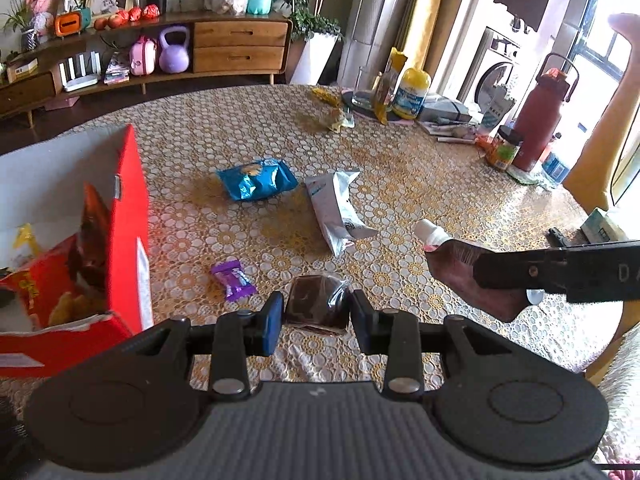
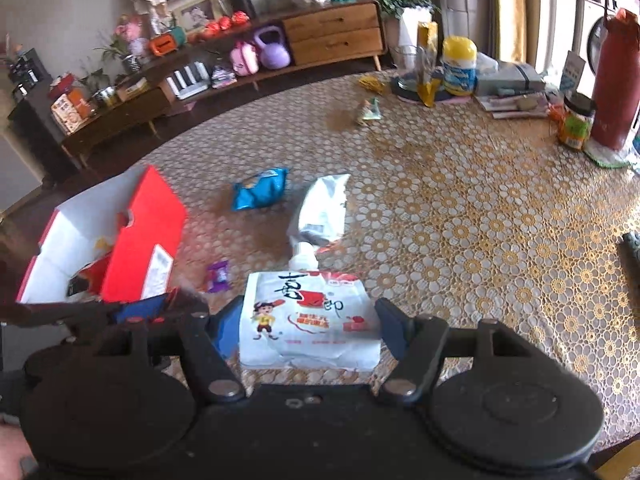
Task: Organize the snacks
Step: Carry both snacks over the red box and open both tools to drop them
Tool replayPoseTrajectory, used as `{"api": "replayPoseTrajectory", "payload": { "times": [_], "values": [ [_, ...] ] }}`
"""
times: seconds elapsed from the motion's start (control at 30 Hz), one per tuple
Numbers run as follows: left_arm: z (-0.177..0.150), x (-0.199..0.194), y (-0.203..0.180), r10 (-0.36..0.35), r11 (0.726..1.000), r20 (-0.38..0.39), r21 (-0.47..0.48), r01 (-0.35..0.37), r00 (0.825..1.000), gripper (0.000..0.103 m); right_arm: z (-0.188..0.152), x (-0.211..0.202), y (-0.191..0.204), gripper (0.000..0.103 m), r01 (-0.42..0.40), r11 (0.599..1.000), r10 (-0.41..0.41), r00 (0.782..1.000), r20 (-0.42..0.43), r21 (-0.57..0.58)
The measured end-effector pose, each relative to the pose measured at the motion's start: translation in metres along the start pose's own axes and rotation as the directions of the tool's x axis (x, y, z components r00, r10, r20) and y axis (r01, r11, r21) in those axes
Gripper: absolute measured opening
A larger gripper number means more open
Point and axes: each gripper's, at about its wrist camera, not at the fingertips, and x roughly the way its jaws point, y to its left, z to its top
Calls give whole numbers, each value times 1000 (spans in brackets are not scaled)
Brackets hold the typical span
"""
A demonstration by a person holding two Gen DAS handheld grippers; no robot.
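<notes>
My left gripper (image 1: 316, 316) is shut on a dark brown wrapped snack (image 1: 318, 302) just above the table. My right gripper (image 2: 310, 324) is shut on a white spouted jelly pouch (image 2: 310, 316) with a cartoon print, held above the table; it shows from the side in the left wrist view (image 1: 452, 264). A red box (image 1: 124, 216) with white inside stands open at the left and holds a red snack bag (image 1: 60, 280); the box also shows in the right wrist view (image 2: 136, 232). On the table lie a blue bag (image 1: 258, 178), a silver-white packet (image 1: 336, 208) and a purple candy (image 1: 234, 279).
The round table has a yellow lace cloth (image 1: 420, 184). At its far right stand a red flask (image 1: 538, 120), a jar (image 1: 502, 150), a yellow-lidded tub (image 1: 412, 94), a glass (image 1: 366, 84) and papers. A small wrapper (image 1: 336, 118) lies mid-far. A wooden sideboard (image 1: 240, 44) is behind.
</notes>
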Motion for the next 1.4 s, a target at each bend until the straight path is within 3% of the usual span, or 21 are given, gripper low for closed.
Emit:
{"api": "replayPoseTrajectory", "payload": {
  "times": [0.43, 0.7, 1.07, 1.4],
  "values": [
    [5, -58, 18, 32, 999, 27, 18, -33, 999, 35, -3, -40, 53, 68, -44, 993, 50, 997, 58, -109],
    [20, -92, 55, 82, 997, 61, 6, -82, 995, 35, 7, -45, 96, 68, -67, 981, 84, 993, 85, -182],
    [32, -120, 129, 190, 981, 82, -51, -186, 978, 35, 23, -24, 158, 68, -104, 960, 127, 989, 76, -258],
    [33, -112, 200, 292, 951, 38, -116, -286, 956, 35, 35, 19, 209, 68, -115, 943, 132, 991, 36, -313]
  ]
}}
